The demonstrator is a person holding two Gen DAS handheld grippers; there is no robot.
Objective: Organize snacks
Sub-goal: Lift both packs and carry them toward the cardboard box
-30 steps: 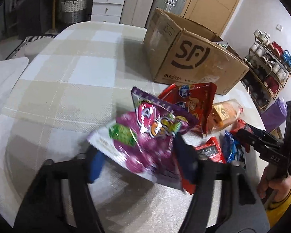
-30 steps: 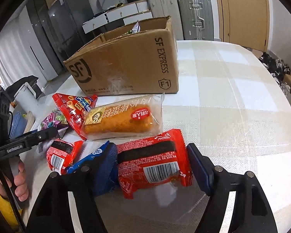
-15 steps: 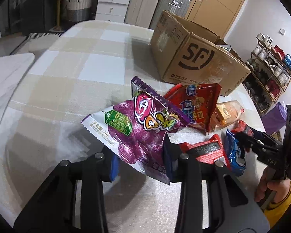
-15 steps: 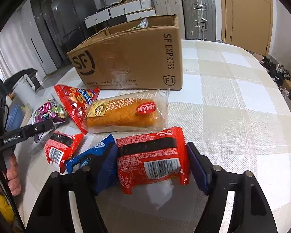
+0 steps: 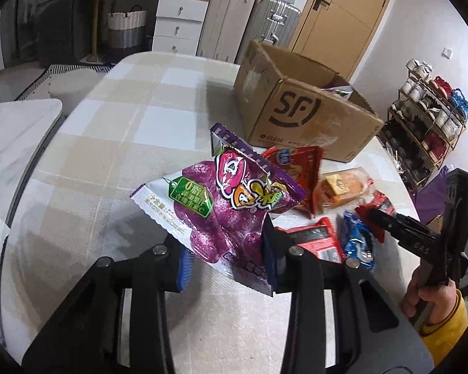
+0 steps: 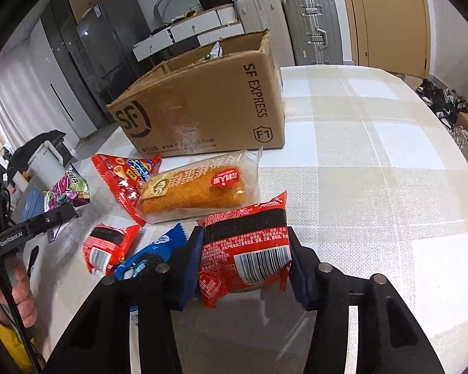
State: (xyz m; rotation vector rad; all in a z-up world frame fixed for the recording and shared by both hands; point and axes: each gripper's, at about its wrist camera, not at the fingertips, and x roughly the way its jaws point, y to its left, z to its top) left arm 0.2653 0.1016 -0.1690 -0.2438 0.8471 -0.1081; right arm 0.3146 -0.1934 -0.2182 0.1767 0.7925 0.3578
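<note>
My left gripper [image 5: 227, 261] is shut on a purple snack bag [image 5: 221, 205] and holds it above the table, short of the open SF cardboard box [image 5: 299, 115]. My right gripper [image 6: 243, 265] is shut on a red Mondelez packet [image 6: 249, 249], lifted a little off the table. On the table lie a red chips bag [image 6: 124, 177], a bread roll in clear wrap [image 6: 196, 193], a small red packet [image 6: 106, 246] and a blue Oreo packet [image 6: 153, 252]. The box [image 6: 202, 109] stands behind them with some packets inside.
The table has a checked beige cloth [image 6: 374, 155]. Suitcases [image 6: 312, 25] and drawers [image 5: 177, 21] stand beyond it. A shoe rack [image 5: 427, 118] is at the right. A white surface [image 5: 12, 143] lies left of the table.
My left gripper has shut on the purple bag and lifted it off the table. My right gripper has closed on the red packet and raised it slightly.
</note>
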